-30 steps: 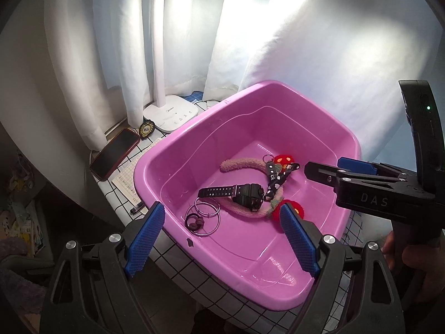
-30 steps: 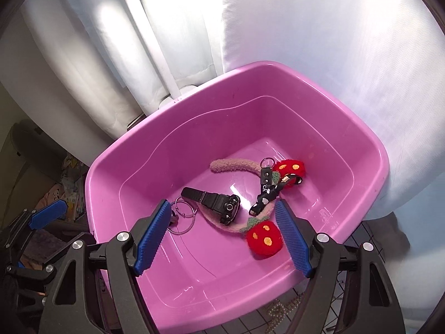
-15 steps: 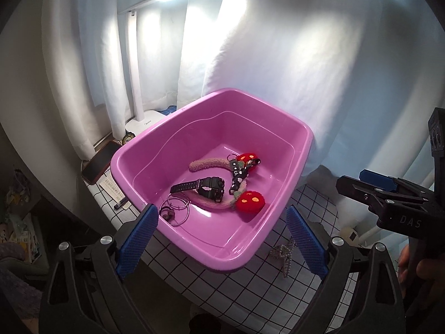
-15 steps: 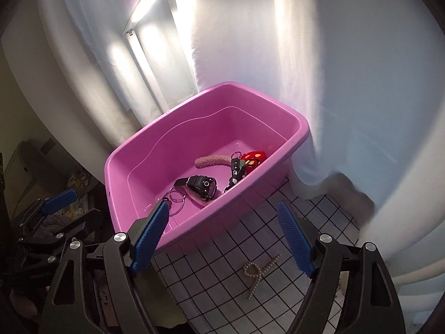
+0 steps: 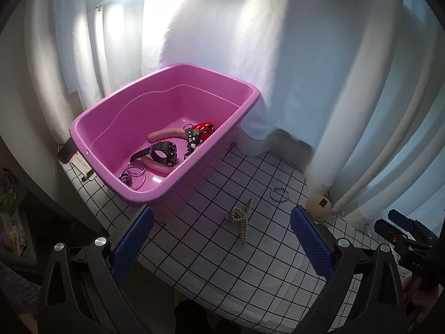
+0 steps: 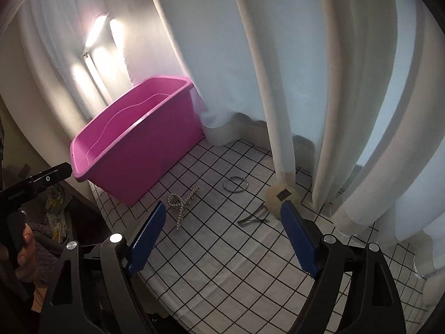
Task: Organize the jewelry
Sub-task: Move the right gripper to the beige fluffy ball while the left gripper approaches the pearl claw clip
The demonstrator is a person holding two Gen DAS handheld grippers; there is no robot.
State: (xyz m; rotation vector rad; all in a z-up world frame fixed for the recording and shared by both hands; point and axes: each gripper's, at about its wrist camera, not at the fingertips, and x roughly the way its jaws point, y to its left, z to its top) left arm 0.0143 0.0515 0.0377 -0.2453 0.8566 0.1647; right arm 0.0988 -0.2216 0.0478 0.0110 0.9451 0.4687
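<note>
A: Where is the pearl hair clip point(image 5: 241, 217), and how does it lie?

B: Flat on the checked table point(image 5: 250, 253), just outside the pink tub point(image 5: 167, 192). In the left wrist view its long axis runs from upper right, near the tub, down toward the table's front edge, with a looped bow at the middle.

A: What else is loose?

B: A metal ring point(image 5: 280, 194) beyond the clip, a cream pom-pom point(image 6: 281, 196) by the curtain point(image 6: 278, 83), and a thin metal clip point(image 6: 254, 215) touching the pom-pom, its prongs pointing left in the right wrist view.

A: And in the tub?

B: A black watch point(image 5: 162, 151), rings point(image 5: 135, 174), a pink fuzzy headband point(image 5: 164, 136) and a red plush charm point(image 5: 204, 128), partly cut off by the tub's near wall. From the right wrist view the tub's contents are hidden entirely.

A: The grippers?

B: The left hand-held gripper point(image 5: 221, 243) and right hand-held gripper point(image 6: 222, 236) both have their jaws opening wide, nothing between them, above the table. The curtain hem hides the table's far edge.
</note>
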